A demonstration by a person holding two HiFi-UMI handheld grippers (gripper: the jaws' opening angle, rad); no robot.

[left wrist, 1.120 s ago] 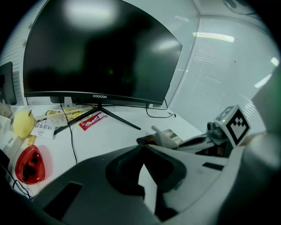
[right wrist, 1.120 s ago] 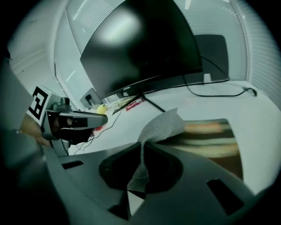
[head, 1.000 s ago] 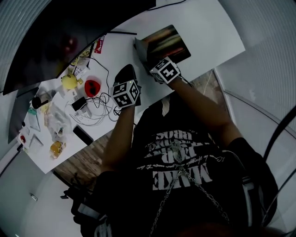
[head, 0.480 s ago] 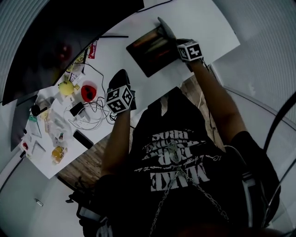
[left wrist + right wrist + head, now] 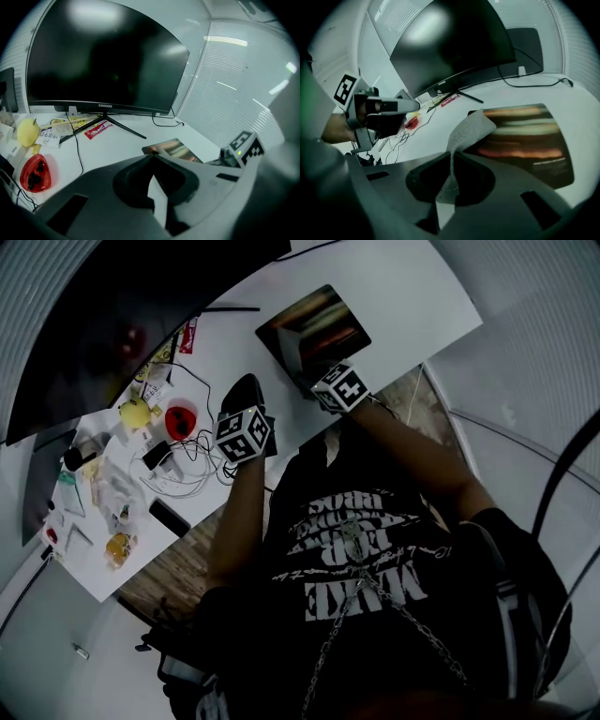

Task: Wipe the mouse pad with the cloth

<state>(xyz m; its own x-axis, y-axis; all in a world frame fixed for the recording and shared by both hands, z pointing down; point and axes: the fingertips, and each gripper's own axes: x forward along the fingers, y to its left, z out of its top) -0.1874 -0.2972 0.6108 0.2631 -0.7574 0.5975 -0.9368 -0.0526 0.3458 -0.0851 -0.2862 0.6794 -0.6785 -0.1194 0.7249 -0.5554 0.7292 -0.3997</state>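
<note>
Right gripper view: my right tongs (image 5: 451,152) clenched on grey cloth (image 5: 469,131), free end at near corner of mouse pad (image 5: 525,136) on white tabletop (image 5: 576,101). Left tongs (image 5: 152,157) closed, empty, held aside. I judge wiping underway, most of pad left.

A curved black monitor (image 5: 103,56) stands along the back of the white bench (image 5: 412,287). Before its right end a dark rectangular printed mouse pad (image 5: 314,324) lies flat on the bench. A grey woven cloth (image 5: 471,131) rests on the pad's near left corner, pinched in the right tongs (image 5: 452,152) at the pad's near edge. The left tongs (image 5: 152,156) hang over the bench left of the pad, apart from it. Further left sit a red round dish (image 5: 180,418), a yellow rounded object (image 5: 138,411) behind it, and tangled white cables (image 5: 192,470) in front.
</note>
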